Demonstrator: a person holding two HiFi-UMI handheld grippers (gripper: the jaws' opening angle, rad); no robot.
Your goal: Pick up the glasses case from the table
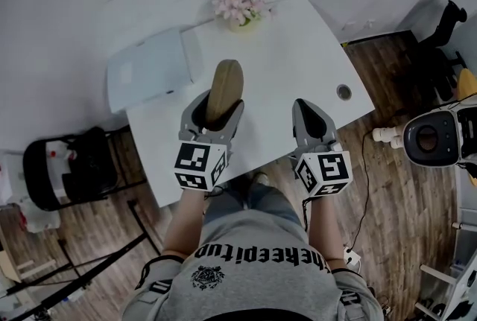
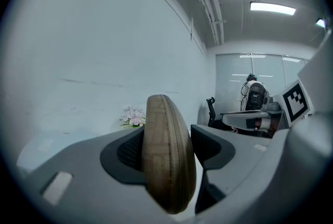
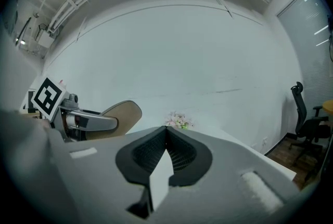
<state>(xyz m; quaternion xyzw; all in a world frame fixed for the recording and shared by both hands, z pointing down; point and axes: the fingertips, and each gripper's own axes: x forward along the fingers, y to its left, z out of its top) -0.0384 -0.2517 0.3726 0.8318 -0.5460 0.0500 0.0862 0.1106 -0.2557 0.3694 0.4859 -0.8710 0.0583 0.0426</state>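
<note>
A tan, oval glasses case (image 1: 226,87) is held up above the white table (image 1: 298,51) in my left gripper (image 1: 222,105). In the left gripper view the case (image 2: 166,158) stands on edge between the two dark pads, which press on its sides. My right gripper (image 1: 305,107) hovers beside it on the right, over the table's near edge, with nothing in it. In the right gripper view its jaws (image 3: 166,129) meet at the tips, and the case (image 3: 122,114) shows at the left behind the left gripper (image 3: 88,122).
A pot of pink flowers (image 1: 240,5) stands at the table's far side. A flat white pad (image 1: 149,70) lies at its left end, and a round cable hole (image 1: 343,91) sits near the right corner. A black chair (image 1: 71,167) stands left, a white machine (image 1: 432,137) right.
</note>
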